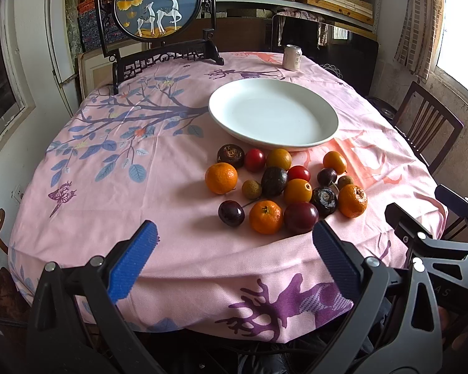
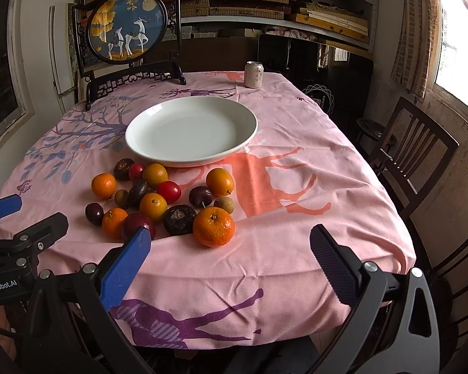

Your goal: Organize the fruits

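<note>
The left tool (image 1: 235,237) is held spread above the near bench edge, with nothing between its blue pads. The right tool (image 2: 231,237) is likewise spread and unloaded, just beside it at 3 o'clock. A pink tablecloth (image 2: 296,249) covers the bench. The fruits (image 1: 284,187) are gathered in a loose cluster on the cloth beyond the tools: mandarins, dark plums, red tomatoes and small brown fruits, many touching. The nearest mandarin (image 2: 213,226) is seen at the cluster's 5 o'clock edge. A white plate (image 1: 273,113) is positioned just beyond the cluster at 12 o'clock. A can (image 1: 292,57) is placed near the far edge.
</note>
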The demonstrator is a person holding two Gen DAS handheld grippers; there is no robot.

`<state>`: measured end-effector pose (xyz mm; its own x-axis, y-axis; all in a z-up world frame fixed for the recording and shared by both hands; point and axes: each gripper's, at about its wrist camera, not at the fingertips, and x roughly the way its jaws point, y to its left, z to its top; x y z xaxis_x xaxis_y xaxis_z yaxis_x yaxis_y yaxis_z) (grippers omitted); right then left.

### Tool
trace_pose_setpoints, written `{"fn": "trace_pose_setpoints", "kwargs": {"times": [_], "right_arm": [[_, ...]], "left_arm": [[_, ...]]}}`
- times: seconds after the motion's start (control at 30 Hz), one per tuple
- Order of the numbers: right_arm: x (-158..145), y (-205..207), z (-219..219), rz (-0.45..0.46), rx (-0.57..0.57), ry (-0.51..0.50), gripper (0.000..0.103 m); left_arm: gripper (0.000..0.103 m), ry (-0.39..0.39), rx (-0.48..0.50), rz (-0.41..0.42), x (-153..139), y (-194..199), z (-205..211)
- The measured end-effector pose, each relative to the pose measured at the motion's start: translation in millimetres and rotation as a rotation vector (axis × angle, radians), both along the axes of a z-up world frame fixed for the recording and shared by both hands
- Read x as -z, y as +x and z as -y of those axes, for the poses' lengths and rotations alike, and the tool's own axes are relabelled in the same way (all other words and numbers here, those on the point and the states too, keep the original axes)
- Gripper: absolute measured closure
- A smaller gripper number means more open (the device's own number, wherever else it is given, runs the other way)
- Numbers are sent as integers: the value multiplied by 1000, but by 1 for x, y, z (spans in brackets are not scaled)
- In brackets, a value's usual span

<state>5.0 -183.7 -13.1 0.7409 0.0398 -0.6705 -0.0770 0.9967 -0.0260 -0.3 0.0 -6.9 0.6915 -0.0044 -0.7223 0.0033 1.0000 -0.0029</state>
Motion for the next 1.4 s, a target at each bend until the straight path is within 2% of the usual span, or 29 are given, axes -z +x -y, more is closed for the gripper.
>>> {"fn": "trace_pose_setpoints", "kwargs": {"times": [0.33,0.47,0.57,0.67,0.8,0.83,0.87,0.93,0.97,1.1,1.2,1.4], "right_arm": [[4,6,1,-23,-8,-2,1],[11,14,9,-31,-62,29,1],[21,22,14,-29,-129,57,2],[28,36,16,-51,-168,107,26],[43,65,6,-132,-213,109,28],[49,72,4,-159,-205,93,32],[58,77,2,-195,-196,81,45],[63,78,7,-216,-204,133,49],[64,77,7,-221,-211,135,54],[62,73,9,-217,-218,143,58],[52,55,12,-196,-229,146,58],[51,42,20,-192,-210,111,58]], "left_arm": [[2,-8,-3,-30,8,8,-9],[2,-4,-69,-37,13,16,-39],[2,11,-153,-59,25,22,-68],[2,-4,-228,-95,38,27,-95],[2,-30,-251,-109,42,30,-106],[2,-28,-244,-108,42,29,-104],[2,-25,-233,-106,42,30,-101],[2,-17,-207,-102,43,30,-92],[2,-13,-191,-101,43,30,-87],[2,2,-116,-128,53,38,-61],[2,28,-85,-143,59,40,-47],[2,46,-82,-142,66,51,-39]]}}
